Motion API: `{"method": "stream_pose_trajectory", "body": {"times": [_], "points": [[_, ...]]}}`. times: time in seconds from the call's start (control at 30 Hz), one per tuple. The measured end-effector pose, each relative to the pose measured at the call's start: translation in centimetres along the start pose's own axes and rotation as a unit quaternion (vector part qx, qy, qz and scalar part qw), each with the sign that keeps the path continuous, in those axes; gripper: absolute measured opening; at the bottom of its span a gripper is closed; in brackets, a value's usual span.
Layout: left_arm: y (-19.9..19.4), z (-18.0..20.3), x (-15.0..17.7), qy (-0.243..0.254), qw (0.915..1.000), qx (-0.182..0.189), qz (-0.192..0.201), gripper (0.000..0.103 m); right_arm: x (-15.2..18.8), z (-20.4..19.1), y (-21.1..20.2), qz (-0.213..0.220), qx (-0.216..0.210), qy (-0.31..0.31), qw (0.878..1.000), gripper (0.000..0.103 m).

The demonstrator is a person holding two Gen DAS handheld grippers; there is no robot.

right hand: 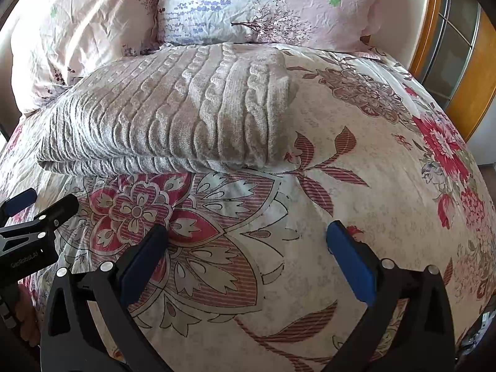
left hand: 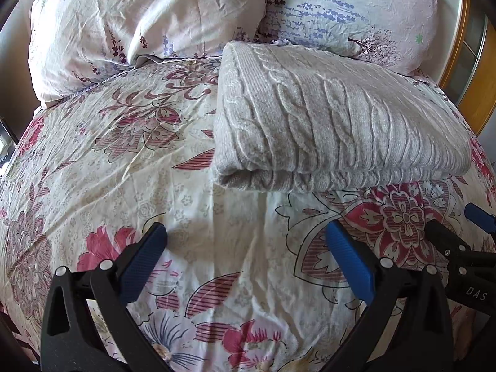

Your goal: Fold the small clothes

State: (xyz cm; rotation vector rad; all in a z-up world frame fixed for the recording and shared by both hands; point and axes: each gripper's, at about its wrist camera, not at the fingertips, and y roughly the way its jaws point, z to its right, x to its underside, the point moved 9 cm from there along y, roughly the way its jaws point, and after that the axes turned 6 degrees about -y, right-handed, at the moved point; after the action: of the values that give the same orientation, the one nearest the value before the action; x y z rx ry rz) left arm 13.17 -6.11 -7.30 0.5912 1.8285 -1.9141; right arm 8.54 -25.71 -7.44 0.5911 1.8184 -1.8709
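Note:
A grey cable-knit sweater (left hand: pixel 334 117) lies folded into a thick rectangle on the floral bedspread (left hand: pixel 130 161), its folded edge facing me. It also shows in the right wrist view (right hand: pixel 173 111). My left gripper (left hand: pixel 245 232) is open and empty, held above the bedspread in front of the sweater's left end, apart from it. My right gripper (right hand: pixel 248 232) is open and empty, in front of the sweater's right end. Each gripper shows at the edge of the other's view: the right one (left hand: pixel 465 248) and the left one (right hand: pixel 34 226).
Two pillows (left hand: pixel 148 21) with a purple flower print (right hand: pixel 266 6) lie behind the sweater at the head of the bed. A wooden frame with glass panes (right hand: pixel 458 52) stands at the right. Bare bedspread (right hand: pixel 372 155) lies right of the sweater.

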Motion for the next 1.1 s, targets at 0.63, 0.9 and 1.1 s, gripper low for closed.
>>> {"method": "stream_pose_trajectory", "body": {"times": [0.63,0.9,1.1], "points": [[0.07,0.08,-0.20,0.001,1.0000,0.002,-0.001,0.101,0.01,-0.02,0.00,0.001,0.000,0.001,1.000,0.102],[0.09,0.14,-0.33,-0.004,1.0000,-0.001,0.001,0.101,0.01,-0.02,0.00,0.001,0.001,0.002,1.000,0.102],[0.12,0.22,-0.42,-0.006,1.0000,-0.002,0.002,0.101,0.01,-0.01,0.00,0.001,0.001,0.002,1.000,0.102]]}}
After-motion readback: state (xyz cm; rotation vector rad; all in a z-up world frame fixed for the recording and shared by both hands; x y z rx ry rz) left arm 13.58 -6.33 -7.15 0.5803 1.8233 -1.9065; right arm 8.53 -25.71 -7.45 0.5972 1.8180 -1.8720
